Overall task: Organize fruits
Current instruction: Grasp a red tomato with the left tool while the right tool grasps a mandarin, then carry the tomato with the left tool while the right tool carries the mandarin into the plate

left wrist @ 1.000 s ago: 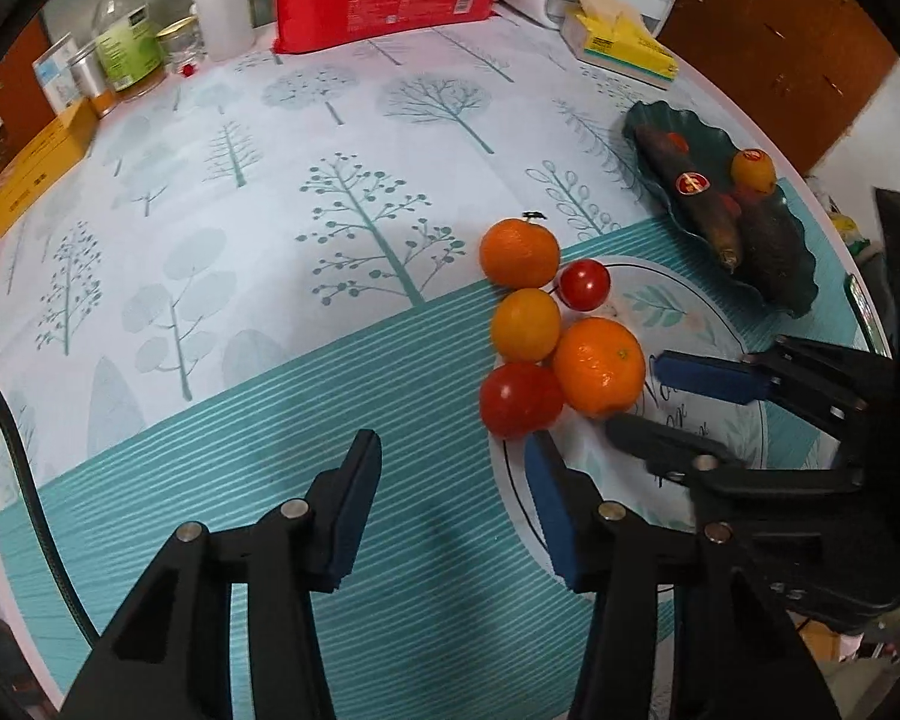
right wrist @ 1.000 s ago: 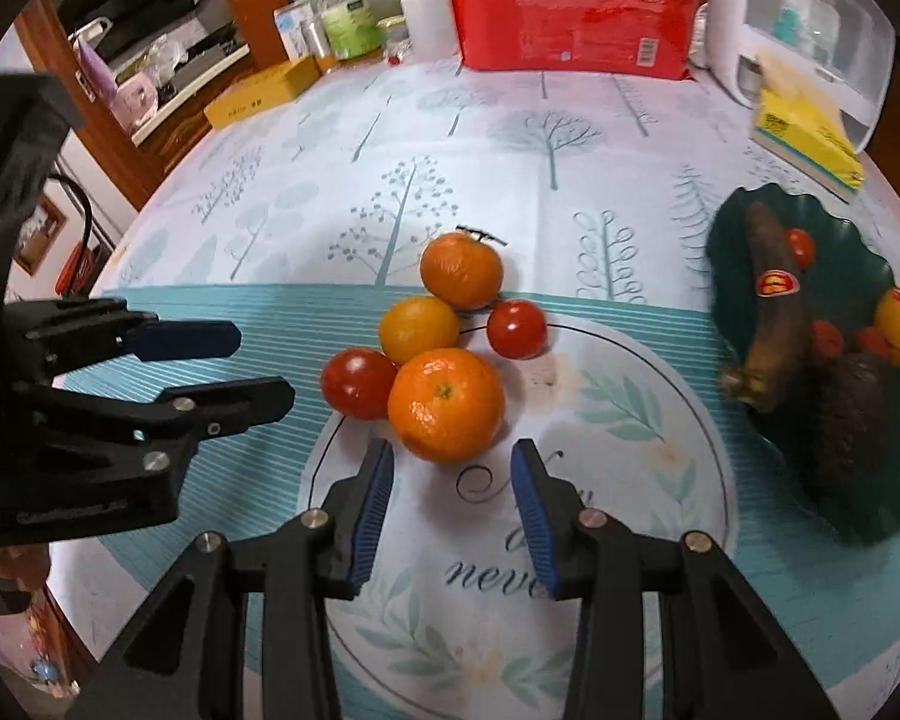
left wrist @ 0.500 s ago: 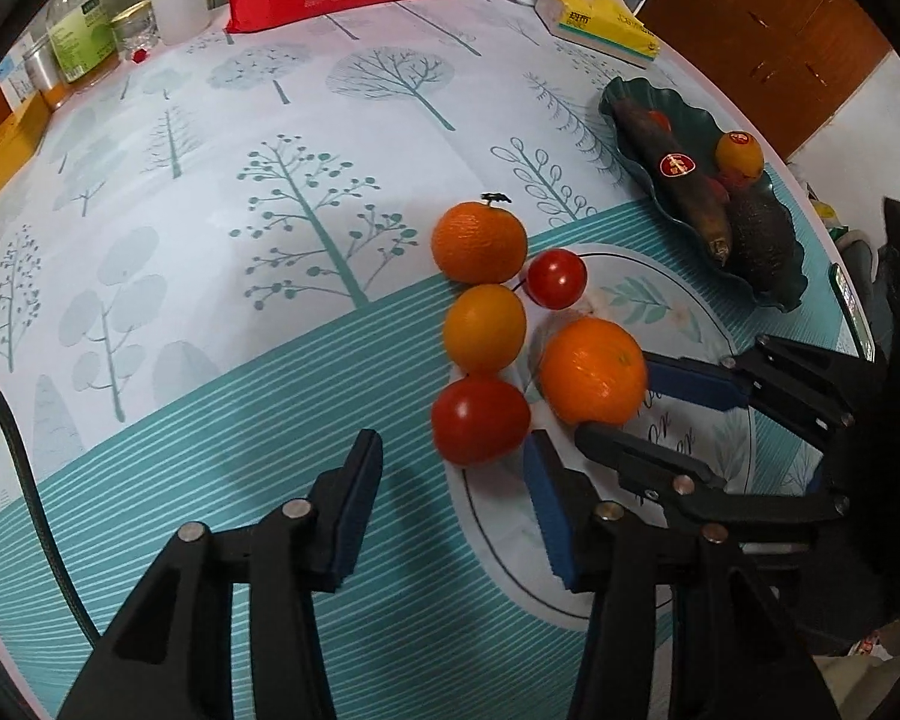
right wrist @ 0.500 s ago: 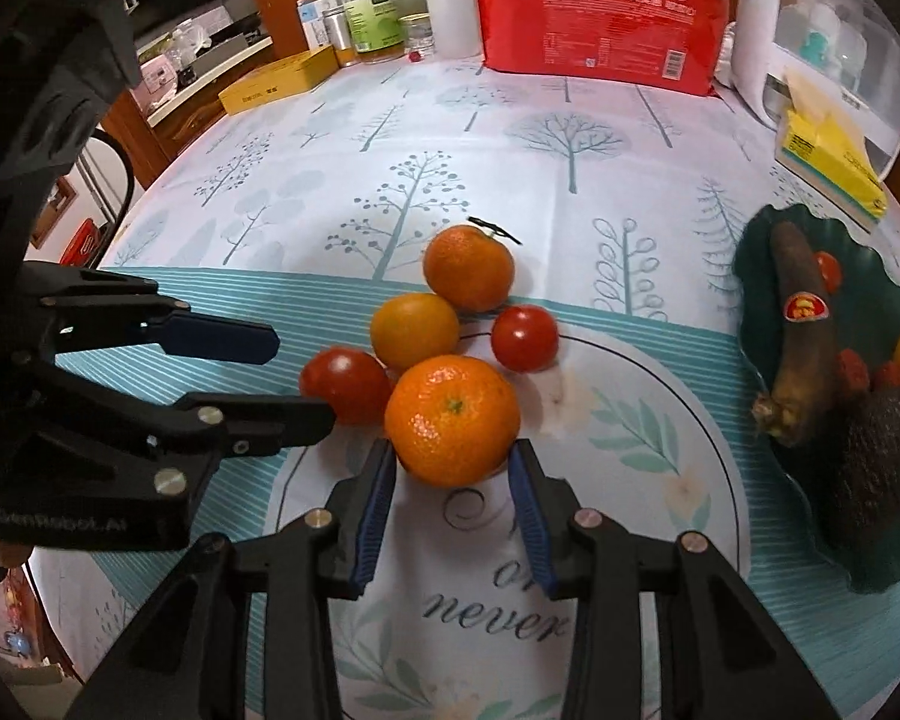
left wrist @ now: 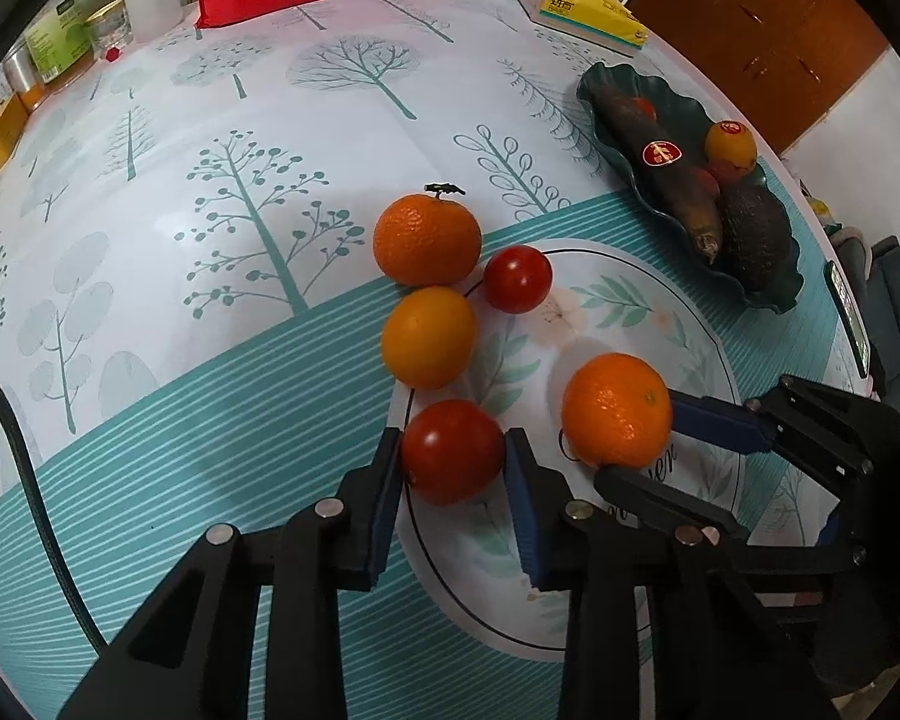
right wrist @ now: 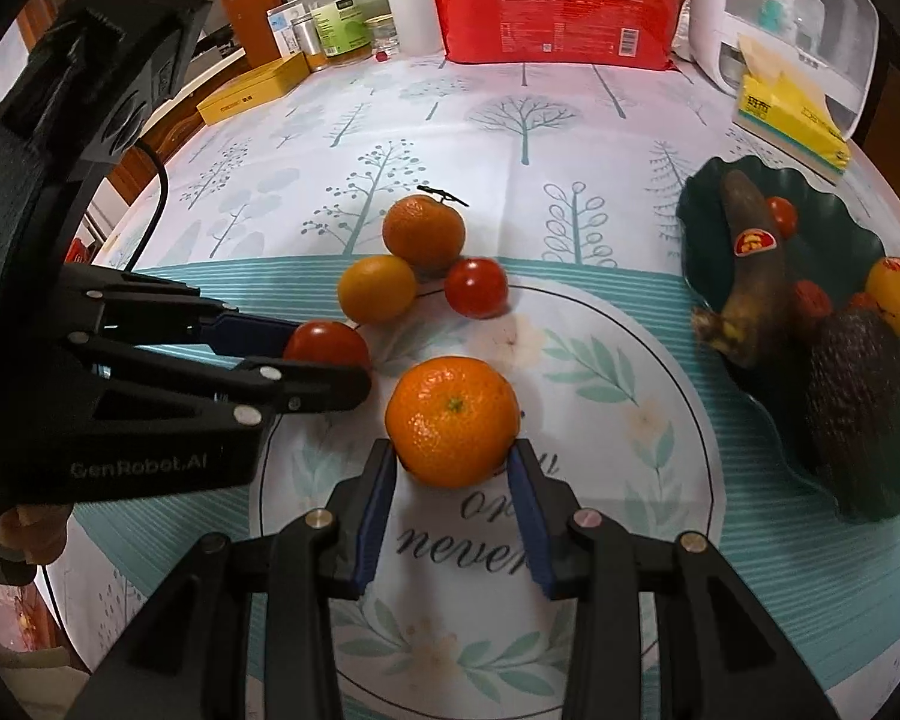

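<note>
since half a second ago both tools have moved in and closed. left hand-held gripper (left wrist: 453, 456) was wide apart short of the big tomato (left wrist: 453, 452); now its blue pads press the tomato's two sides. right hand-held gripper (right wrist: 453, 459) had the large orange (right wrist: 453, 422) loosely between its pads; now the pads grip it left and right. orange has shifted away from the cluster, toward 3 o'clock in the left wrist view.

writing: tabletop (right wrist: 570, 138) cloth print reads "never" just past the right pads; left tool body reads "GenRobot.AI". red bag (right wrist: 552, 6) at 12 o'clock carries chinese print and a barcode. sticker on the dark banana (right wrist: 750, 264), too small to read.

positions, right wrist view: orange dead centre, at 12 o'clock of the right pads. big tomato at 10 o'clock of it, half hidden by the left tool's fingers. small orange (right wrist: 378, 289), stemmed orange (right wrist: 424, 232) and small tomato (right wrist: 476, 287) huddle at 12 o'clock beyond, on the cloth, untouched. dark green plate (right wrist: 858, 222) at 2–3 o'clock, holding banana, avocado (right wrist: 858, 384), more small fruit. yellow tissue box (right wrist: 792, 120) behind it.
</note>
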The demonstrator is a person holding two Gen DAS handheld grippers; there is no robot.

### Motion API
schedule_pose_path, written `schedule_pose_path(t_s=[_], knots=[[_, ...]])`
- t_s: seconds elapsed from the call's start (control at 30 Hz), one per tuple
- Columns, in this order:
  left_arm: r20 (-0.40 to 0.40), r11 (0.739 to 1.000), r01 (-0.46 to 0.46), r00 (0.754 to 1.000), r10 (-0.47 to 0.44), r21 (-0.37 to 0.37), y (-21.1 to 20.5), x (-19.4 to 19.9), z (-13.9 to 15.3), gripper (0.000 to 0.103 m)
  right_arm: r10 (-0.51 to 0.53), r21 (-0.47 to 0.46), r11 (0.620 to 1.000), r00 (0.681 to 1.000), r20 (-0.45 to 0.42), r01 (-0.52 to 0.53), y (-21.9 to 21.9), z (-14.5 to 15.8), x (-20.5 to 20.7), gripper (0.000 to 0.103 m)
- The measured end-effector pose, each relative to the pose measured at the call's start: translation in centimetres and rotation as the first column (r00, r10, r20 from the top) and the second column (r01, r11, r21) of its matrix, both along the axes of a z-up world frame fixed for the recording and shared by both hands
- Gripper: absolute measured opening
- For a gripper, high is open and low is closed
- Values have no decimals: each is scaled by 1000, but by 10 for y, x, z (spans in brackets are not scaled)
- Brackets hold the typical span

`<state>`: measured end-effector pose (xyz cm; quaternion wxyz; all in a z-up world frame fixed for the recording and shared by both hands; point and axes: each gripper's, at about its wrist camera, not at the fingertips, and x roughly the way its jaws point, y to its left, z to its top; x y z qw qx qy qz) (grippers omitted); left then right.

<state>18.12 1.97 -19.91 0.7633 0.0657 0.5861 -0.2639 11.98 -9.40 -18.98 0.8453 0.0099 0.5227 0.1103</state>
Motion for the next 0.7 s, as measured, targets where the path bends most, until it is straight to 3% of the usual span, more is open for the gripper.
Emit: schedule_pose_path(t_s=[0.3,0.47,0.7], knots=[[34,1000,0,999,0,6,-5,-15,15,31,-26,11,1000,999,20,25,-7,12,-19,38],[94,999,33,995,-35,19,-14,-34,44,31,-35,23,999,998,45,34,-16,29,-34,38],[179,998,61,982,-56,-22,-31,-55,99,31,-66,61,996,992,105,60,-35,69,-50,38]])
